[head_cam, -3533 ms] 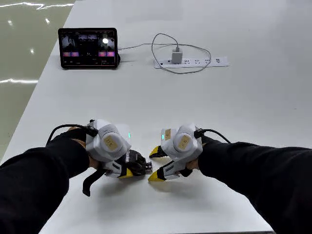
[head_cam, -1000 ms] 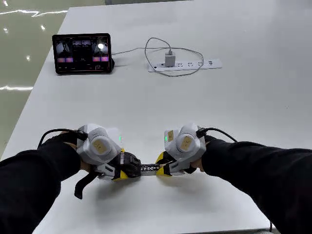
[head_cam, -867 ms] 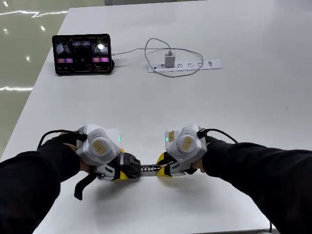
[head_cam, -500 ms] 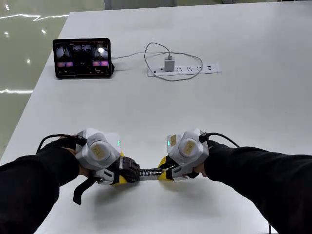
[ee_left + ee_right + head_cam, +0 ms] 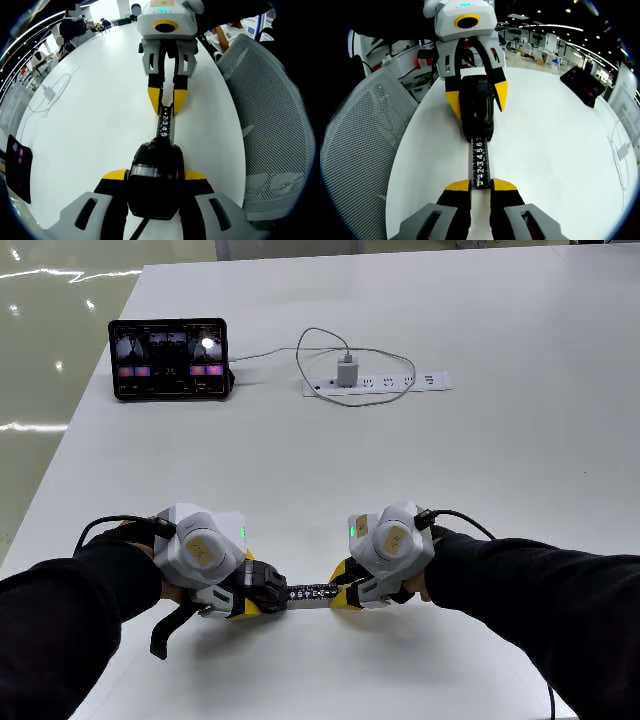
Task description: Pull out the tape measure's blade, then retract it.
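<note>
White workbench [image 5: 500, 440]; glossy pale floor [image 5: 40, 360] left; grey mesh chair [image 5: 270, 125]; ceiling lights [image 5: 552, 26].

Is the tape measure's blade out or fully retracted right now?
Out, partly: a short numbered stretch of blade runs from the case in the left tongs to the right tongs, shut on its tip.

right gripper [image 5: 340, 596] drawn rightward, blade [image 5: 310, 592] pulled out further, seemingly slightly
</note>
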The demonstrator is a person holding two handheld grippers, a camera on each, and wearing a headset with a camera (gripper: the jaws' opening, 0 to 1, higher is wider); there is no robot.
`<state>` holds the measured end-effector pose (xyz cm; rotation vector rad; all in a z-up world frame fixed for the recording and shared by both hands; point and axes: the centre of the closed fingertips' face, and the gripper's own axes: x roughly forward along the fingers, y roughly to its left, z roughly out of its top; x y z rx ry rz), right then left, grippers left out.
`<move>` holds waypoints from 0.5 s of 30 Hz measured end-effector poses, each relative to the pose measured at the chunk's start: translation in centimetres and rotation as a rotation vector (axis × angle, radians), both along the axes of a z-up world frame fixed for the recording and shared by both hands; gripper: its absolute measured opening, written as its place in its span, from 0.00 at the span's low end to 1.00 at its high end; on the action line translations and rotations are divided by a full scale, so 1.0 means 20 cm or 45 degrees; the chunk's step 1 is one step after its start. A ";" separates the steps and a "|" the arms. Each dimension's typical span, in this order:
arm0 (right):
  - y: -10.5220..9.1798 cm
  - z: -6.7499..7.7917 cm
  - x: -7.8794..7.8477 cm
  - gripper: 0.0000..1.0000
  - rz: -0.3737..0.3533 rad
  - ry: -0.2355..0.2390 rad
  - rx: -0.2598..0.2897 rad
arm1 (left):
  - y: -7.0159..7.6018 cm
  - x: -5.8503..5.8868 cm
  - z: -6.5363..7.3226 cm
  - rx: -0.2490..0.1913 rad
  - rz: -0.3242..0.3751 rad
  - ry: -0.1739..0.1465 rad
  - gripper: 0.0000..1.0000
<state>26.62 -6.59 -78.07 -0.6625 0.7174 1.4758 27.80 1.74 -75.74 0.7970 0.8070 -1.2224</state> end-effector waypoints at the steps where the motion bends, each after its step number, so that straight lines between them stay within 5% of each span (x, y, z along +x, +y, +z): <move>1: 0.00 0.00 0.00 0.10 0.000 0.001 -0.001 | 0.00 0.00 0.00 -0.001 0.001 0.000 0.33; 15: -0.05 0.00 0.00 0.10 -0.005 0.009 -0.010 | 0.00 0.00 0.00 -0.006 0.007 -0.002 0.33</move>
